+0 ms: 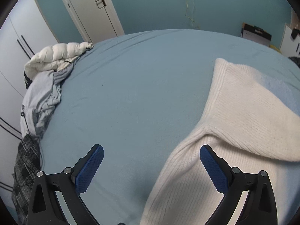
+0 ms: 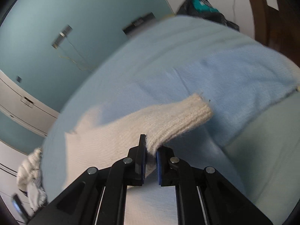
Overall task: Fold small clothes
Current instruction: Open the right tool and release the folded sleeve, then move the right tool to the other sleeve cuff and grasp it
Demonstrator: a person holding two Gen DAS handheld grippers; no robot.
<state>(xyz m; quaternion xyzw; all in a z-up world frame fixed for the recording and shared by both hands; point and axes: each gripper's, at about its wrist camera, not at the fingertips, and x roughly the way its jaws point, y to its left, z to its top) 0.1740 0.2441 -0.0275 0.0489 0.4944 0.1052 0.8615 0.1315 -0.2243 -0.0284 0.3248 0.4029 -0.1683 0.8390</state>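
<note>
A cream knit sweater (image 1: 234, 116) lies on the blue bed sheet (image 1: 131, 86), at the right of the left wrist view. My left gripper (image 1: 151, 161) is open and empty, low over the sheet, with its right finger over the sweater's edge. In the right wrist view my right gripper (image 2: 151, 157) is shut on the sweater's sleeve (image 2: 178, 120) and holds it lifted, the ribbed cuff pointing up and to the right. The view is blurred by motion.
A pile of clothes, with a white puffer jacket (image 1: 60, 56) and pale blue fabric (image 1: 41, 101), lies at the bed's left edge. A light blue blanket (image 2: 215, 60) covers the far right of the bed. White cupboards and a door (image 1: 88, 9) stand behind.
</note>
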